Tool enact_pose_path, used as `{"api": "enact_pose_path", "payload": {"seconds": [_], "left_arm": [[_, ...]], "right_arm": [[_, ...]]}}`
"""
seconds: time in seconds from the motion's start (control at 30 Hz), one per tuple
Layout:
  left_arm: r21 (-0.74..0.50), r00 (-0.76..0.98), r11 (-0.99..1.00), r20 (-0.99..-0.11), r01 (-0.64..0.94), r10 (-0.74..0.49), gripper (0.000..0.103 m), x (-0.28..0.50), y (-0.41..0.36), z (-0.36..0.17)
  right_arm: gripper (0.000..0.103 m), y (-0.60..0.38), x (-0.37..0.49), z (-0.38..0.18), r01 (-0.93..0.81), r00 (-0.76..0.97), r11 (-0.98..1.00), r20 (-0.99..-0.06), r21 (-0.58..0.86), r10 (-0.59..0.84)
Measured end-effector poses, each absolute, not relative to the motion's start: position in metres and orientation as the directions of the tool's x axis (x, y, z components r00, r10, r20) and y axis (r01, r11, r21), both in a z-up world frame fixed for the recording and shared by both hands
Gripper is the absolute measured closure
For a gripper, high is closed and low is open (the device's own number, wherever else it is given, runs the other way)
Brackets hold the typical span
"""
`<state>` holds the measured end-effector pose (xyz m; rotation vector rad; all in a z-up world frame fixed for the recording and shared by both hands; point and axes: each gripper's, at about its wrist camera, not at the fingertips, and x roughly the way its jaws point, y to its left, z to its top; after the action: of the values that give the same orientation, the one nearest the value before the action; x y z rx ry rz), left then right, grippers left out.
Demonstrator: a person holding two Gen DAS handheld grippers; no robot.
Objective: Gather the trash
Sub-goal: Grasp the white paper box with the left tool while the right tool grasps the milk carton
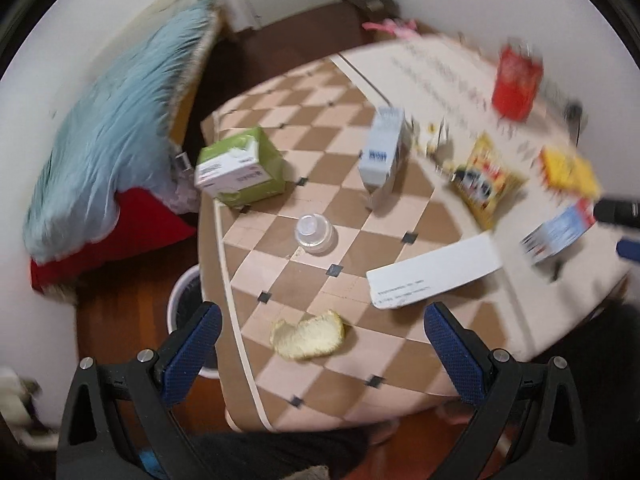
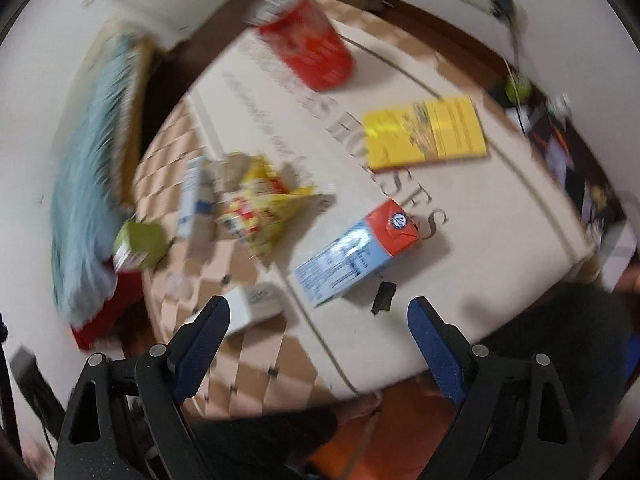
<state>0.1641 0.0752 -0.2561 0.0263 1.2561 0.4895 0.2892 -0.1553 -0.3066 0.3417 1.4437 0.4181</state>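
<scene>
Though motion blur smears the far side of both views, the near items read well enough.

Left wrist view: the left gripper [image 1: 320, 340] hangs with jaws wide apart and empty above the table [image 1: 400, 208]; a piece of peel [image 1: 308, 334] lies between the fingers in the picture.
Table centre: small clear cup [image 1: 315, 233], green box [image 1: 240, 166], upright pale carton [image 1: 384, 150].
Bin: white rim [image 1: 182, 300] mostly hidden behind the table edge.
Far right: red can [image 1: 516, 80], badly blurred.

Right wrist view: the right gripper [image 2: 318, 328] is spread open, holding nothing.
Nearest: milk carton [image 2: 356, 254] on its side; small dark scrap [image 2: 384, 298] beside it.
Beyond: crumpled yellow wrapper [image 2: 264, 204], yellow packet [image 2: 426, 132].
Print: unreadable.
</scene>
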Motion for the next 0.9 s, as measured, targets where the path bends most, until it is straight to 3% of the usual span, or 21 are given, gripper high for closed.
{"api": "enact_pose_path", "payload": {"seconds": [0.17, 0.23, 0.33, 0.4, 0.7, 0.83, 0.87, 0.9], "left_arm": [[0.341, 0.202, 0.922, -0.905, -0.185, 0.375, 0.005, 0.183, 0.07, -0.281], [0.356, 0.199, 0.927, -0.906, -0.118, 0.373, 0.009, 0.189, 0.066, -0.286], [0.367, 0.193, 0.929, -0.91, -0.036, 0.367, 0.013, 0.199, 0.061, -0.297], [0.374, 0.188, 0.927, -0.912, 0.017, 0.364, 0.017, 0.203, 0.057, -0.302], [0.369, 0.162, 0.874, -0.929, 0.315, 0.334, 0.017, 0.229, 0.016, -0.327], [0.307, 0.103, 0.865, -0.951, 0.397, 0.291, 0.017, 0.24, 0.003, -0.346], [0.295, 0.089, 0.865, -0.955, 0.406, 0.284, 0.021, 0.242, 0.001, -0.35], [0.284, 0.07, 0.865, -0.957, 0.414, 0.28, 0.035, 0.244, -0.001, -0.355]], "right_arm": [[0.016, -0.139, 0.303, -0.342, 0.028, 0.091, 0.9, -0.898, 0.435, 0.431], [0.038, -0.132, 0.309, -0.356, 0.036, 0.065, 0.905, -0.904, 0.425, 0.422], [0.054, -0.129, 0.311, -0.362, 0.022, 0.048, 0.896, -0.896, 0.443, 0.442], [0.056, -0.134, 0.31, -0.357, -0.011, 0.05, 0.897, -0.896, 0.442, 0.442], [0.058, -0.174, 0.312, -0.344, -0.158, 0.023, 0.928, -0.938, 0.338, 0.346], [0.058, -0.181, 0.319, -0.349, -0.174, 0.009, 0.934, -0.948, 0.311, 0.317], [0.058, -0.181, 0.32, -0.351, -0.179, 0.004, 0.936, -0.951, 0.304, 0.31], [0.058, -0.181, 0.321, -0.353, -0.181, 0.001, 0.936, -0.952, 0.3, 0.305]]}}
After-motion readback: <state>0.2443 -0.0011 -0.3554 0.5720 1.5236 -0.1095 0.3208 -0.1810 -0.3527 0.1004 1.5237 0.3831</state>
